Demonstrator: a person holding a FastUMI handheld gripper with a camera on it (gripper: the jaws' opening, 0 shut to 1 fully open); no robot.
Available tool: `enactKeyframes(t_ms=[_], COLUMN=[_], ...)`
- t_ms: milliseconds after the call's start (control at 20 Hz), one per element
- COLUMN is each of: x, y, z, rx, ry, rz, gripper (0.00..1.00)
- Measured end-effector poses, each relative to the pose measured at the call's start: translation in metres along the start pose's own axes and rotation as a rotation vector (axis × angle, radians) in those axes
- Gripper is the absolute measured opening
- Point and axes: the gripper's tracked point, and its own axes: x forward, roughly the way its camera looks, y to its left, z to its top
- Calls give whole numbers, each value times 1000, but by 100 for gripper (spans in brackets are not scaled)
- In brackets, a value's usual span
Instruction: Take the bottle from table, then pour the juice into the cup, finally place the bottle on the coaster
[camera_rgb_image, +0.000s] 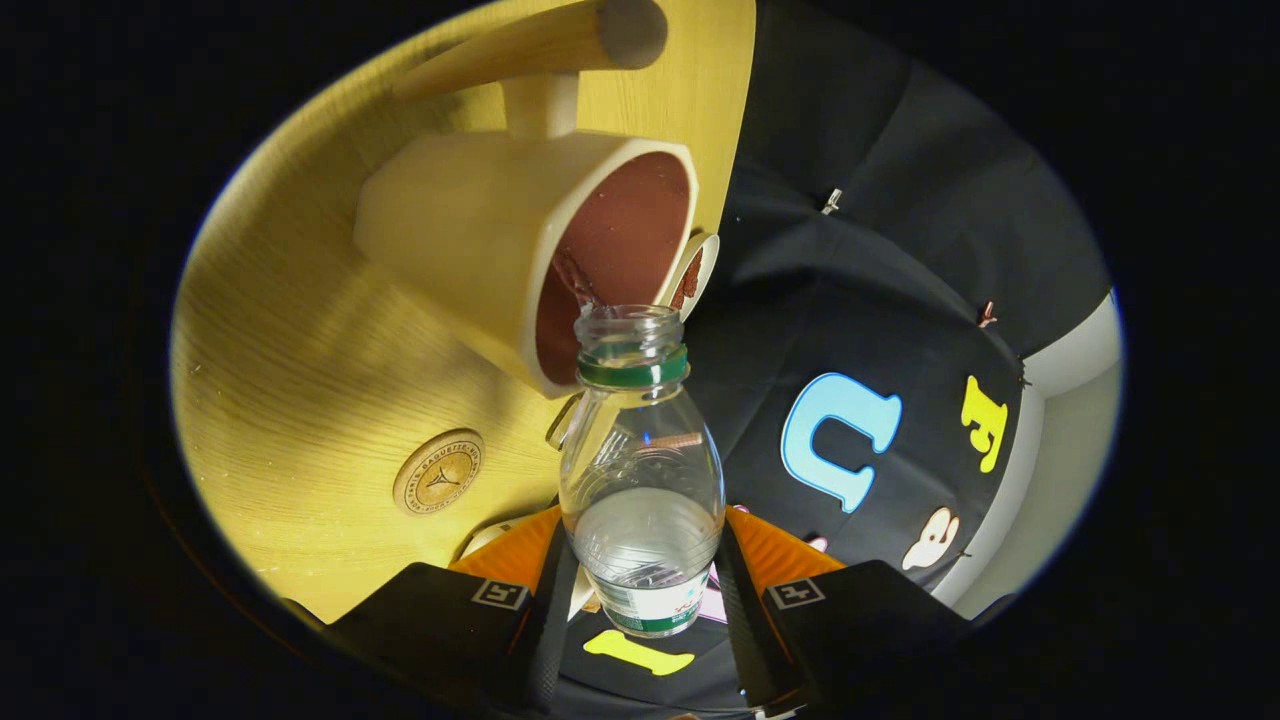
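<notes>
My gripper (640, 575) is shut on a clear plastic bottle (642, 470) with a green neck ring and no cap, both fingers pressing on its lower body. The whole scene looks rolled sideways, so the bottle is tipped toward the cup. A little clear liquid lies in the bottle's lower part. Its open mouth sits right at the rim of a cream cup (470, 225) with a brown inside, just beyond the fingers. A thin trickle shows at the cup's rim above the mouth. A round wooden coaster (438, 472) lies on the table beside the cup, closer to the fingers.
The wooden table (290, 330) ends at an edge just past the cup, with the black booth cloth beyond. A wooden rod-like handle (560, 40) joins the cup's far side. A small round white-rimmed object (697, 272) sits behind the cup by the table edge.
</notes>
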Motion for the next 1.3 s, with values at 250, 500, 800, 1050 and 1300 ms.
enactKeyframes(t_ms=[250,500,800,1050,1300], x=[-3,-4,-1,0,-2], y=[-4,-11,-31,-38,-37], z=[0,-3,1,1,2], rx=[-38,-56,-105,-150,-188], ry=[-7,-4,-32,-50,-67], rz=[-20,-42,-87,-103,-102], gripper=[71,71,71,71,71])
